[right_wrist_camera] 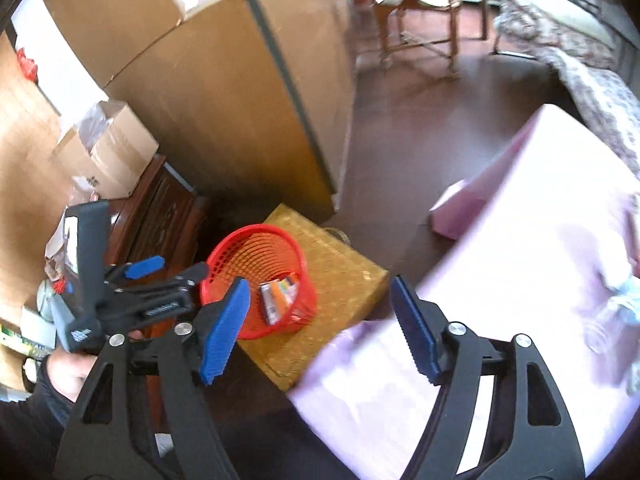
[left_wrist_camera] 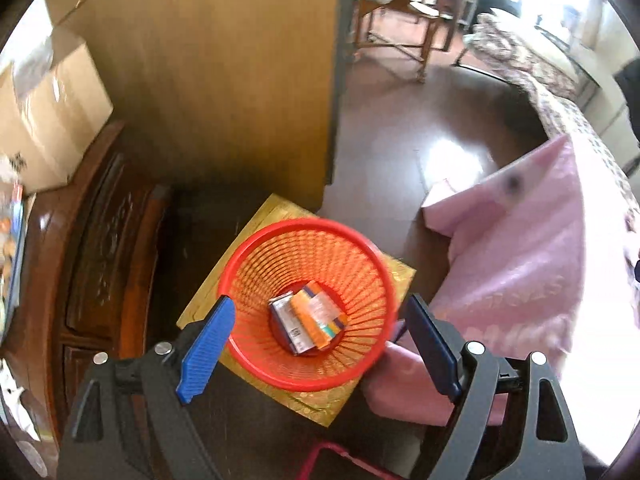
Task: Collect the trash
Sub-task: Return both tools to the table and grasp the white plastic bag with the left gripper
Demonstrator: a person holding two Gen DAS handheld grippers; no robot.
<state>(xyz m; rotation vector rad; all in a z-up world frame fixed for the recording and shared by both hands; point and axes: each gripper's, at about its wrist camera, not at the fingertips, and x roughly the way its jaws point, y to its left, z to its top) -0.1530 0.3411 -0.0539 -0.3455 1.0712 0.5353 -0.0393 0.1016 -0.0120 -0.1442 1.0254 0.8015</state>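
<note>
Left tool (left_wrist_camera: pixel 320 318) and right tool (right_wrist_camera: pixel 320 308) spread, empty, red basket (left_wrist_camera: pixel 362 246) on gold box (right_wrist_camera: pixel 340 276), dark floor (left_wrist_camera: pixel 400 120), pink bedding (left_wrist_camera: pixel 520 248)

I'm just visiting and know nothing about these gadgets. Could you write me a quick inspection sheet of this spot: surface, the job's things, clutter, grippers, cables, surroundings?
Surface: dark floor, glossy.
Job's things: red basket standing on a gold box; small cartons lie in its bottom.
Clutter: cardboard boxes on a carved wooden cabinet.
Grippers: left gripper open, empty, above the basket; right gripper open, empty.
Cables: nothing seen.
Surroundings: pink bedding at right; wooden chair farther back.
</note>
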